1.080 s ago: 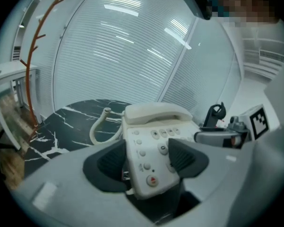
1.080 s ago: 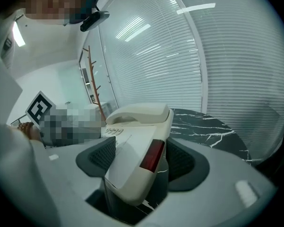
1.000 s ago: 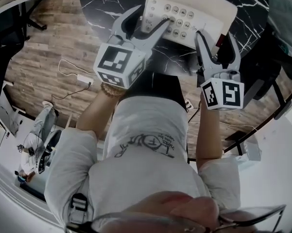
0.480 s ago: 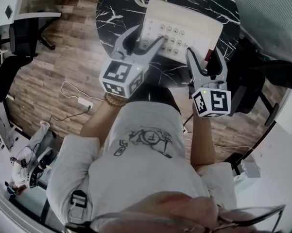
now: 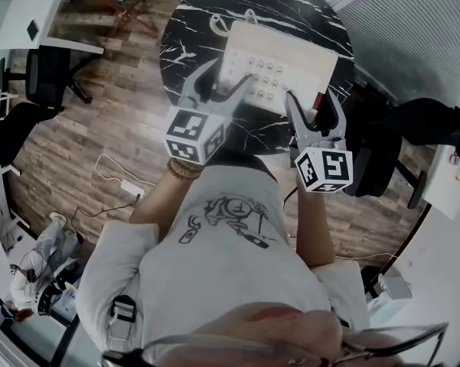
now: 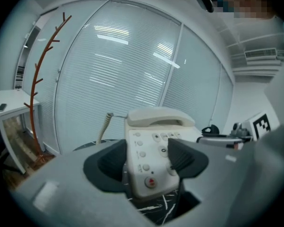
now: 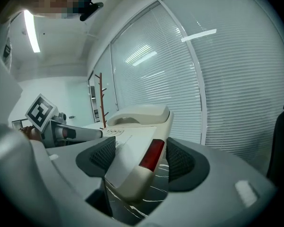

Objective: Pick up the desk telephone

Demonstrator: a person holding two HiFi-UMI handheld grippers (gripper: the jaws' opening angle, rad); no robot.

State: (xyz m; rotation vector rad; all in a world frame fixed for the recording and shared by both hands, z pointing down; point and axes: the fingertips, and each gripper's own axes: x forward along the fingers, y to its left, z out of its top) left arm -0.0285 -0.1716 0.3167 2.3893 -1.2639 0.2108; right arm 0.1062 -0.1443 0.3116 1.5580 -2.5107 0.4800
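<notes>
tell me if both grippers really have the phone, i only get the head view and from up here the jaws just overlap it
Observer: In the left gripper view, the left gripper has the near left corner of the desk telephone between its pads, one on the side wall and one on the keypad face.
Operator: and the right one
Observer: In the right gripper view, the right gripper clamps the near right corner, its outer pad against a dark red strip on the side wall.
Operator: handset on its cradle?
Observer: Yes, the handset lies in its cradle, and the coiled cord hangs at the rear left.
</notes>
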